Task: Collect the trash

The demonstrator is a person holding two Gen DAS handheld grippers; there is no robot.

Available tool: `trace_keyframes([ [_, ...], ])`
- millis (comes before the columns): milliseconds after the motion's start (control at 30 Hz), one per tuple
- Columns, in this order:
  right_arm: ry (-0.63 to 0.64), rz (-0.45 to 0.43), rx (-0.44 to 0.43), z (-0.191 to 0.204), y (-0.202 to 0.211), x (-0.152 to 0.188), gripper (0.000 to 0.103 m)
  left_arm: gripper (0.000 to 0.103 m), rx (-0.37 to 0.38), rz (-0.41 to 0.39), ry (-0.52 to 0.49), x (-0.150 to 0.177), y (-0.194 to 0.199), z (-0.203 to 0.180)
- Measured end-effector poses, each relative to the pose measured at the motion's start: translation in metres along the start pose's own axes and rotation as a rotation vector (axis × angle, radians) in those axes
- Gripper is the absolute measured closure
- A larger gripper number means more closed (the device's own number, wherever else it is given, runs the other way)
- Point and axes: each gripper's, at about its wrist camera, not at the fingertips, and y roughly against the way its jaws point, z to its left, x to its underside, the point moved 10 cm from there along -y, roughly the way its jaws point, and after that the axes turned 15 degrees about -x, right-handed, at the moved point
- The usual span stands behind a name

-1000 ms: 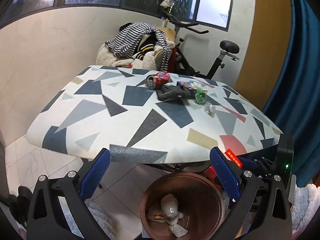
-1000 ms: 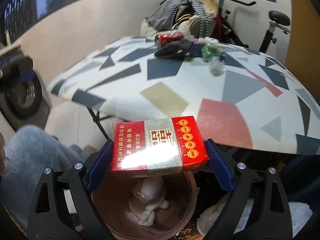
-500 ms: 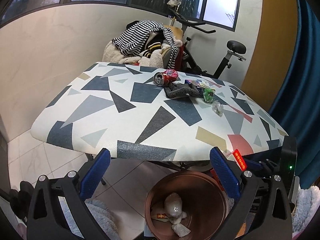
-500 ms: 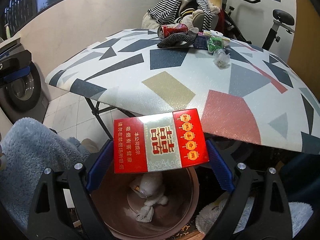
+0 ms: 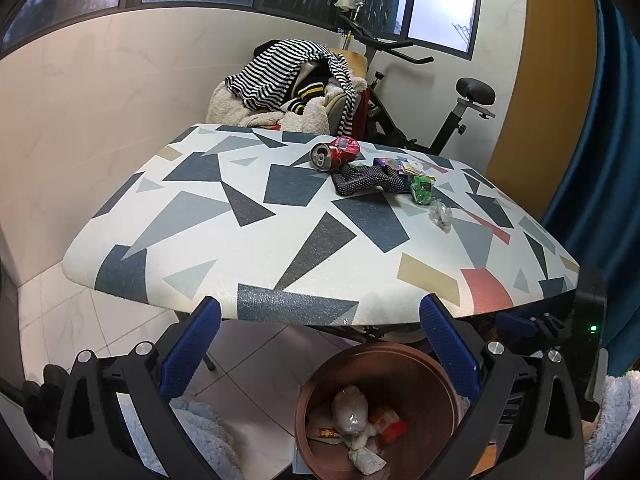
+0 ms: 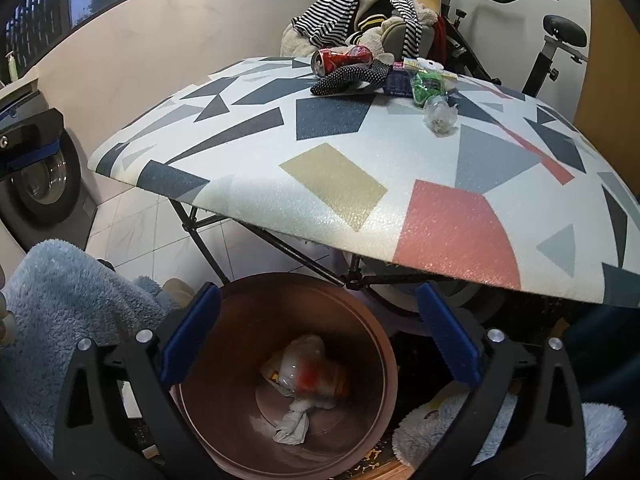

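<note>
The table top (image 6: 340, 184), across the frame's middle, is matt and grainy like foam. At lower centre the bin (image 6: 360, 320) looks smooth, faintly glossy plastic. The can (image 5: 334, 153) at upper centre is shiny metal. Beside it lie dotted cloth (image 5: 366, 180) and clear crinkled plastic (image 5: 440, 216). At lower left is fluffy fleece (image 6: 60, 300).

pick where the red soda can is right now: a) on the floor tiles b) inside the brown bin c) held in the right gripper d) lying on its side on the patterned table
d: the red soda can lies on its side on the patterned table, beside the dotted dark cloth.
</note>
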Motion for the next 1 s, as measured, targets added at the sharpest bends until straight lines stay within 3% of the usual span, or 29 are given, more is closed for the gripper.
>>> trace_keyframes([
  [400, 0.023, -0.038, 0.017, -0.015, 0.023, -0.036, 0.006, 0.006, 0.005, -0.082, -0.04, -0.048, -0.003, -0.002],
  [700, 0.04, -0.145, 0.063, -0.049, 0.058, -0.086, 0.006, 0.006, -0.002, -0.156, -0.067, -0.086, -0.002, -0.003],
  [1000, 0.026, -0.126, 0.114, -0.077, 0.075, -0.115, 0.006, 0.006, -0.004, -0.167, -0.093, -0.108, -0.009, -0.004],
])
